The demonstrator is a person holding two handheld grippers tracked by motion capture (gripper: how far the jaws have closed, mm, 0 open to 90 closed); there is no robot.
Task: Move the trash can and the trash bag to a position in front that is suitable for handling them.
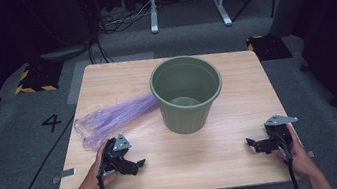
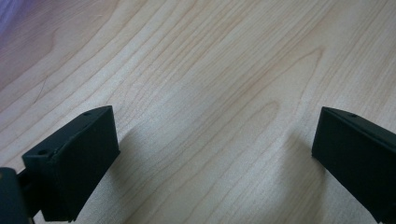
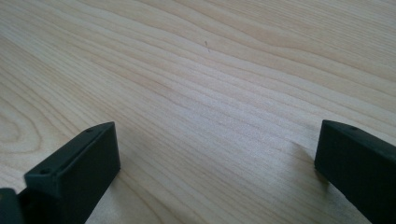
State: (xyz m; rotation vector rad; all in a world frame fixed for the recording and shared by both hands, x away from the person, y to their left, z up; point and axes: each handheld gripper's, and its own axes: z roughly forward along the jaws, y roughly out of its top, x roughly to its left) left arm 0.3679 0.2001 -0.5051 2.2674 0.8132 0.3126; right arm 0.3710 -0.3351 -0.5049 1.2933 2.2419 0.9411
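A green plastic bucket (image 1: 186,93) stands upright near the middle of the wooden table (image 1: 216,158). A crumpled purple plastic bag (image 1: 109,117) lies flat to its left, touching the bucket's side. My left gripper (image 1: 137,166) rests low on the table near the front left, just below the bag, jaws wide apart over bare wood (image 2: 210,93). Over at the front right, my right gripper (image 1: 254,144) sits low too, jaws wide apart with bare wood (image 3: 210,93) between them. Both point inward toward the table's middle.
The table's front edge runs just behind both hands. Grey carpet surrounds the table, with a white frame's legs (image 1: 188,0) at the back, cables on the floor, and yellow-black striped bases (image 1: 35,79) at the far left and right.
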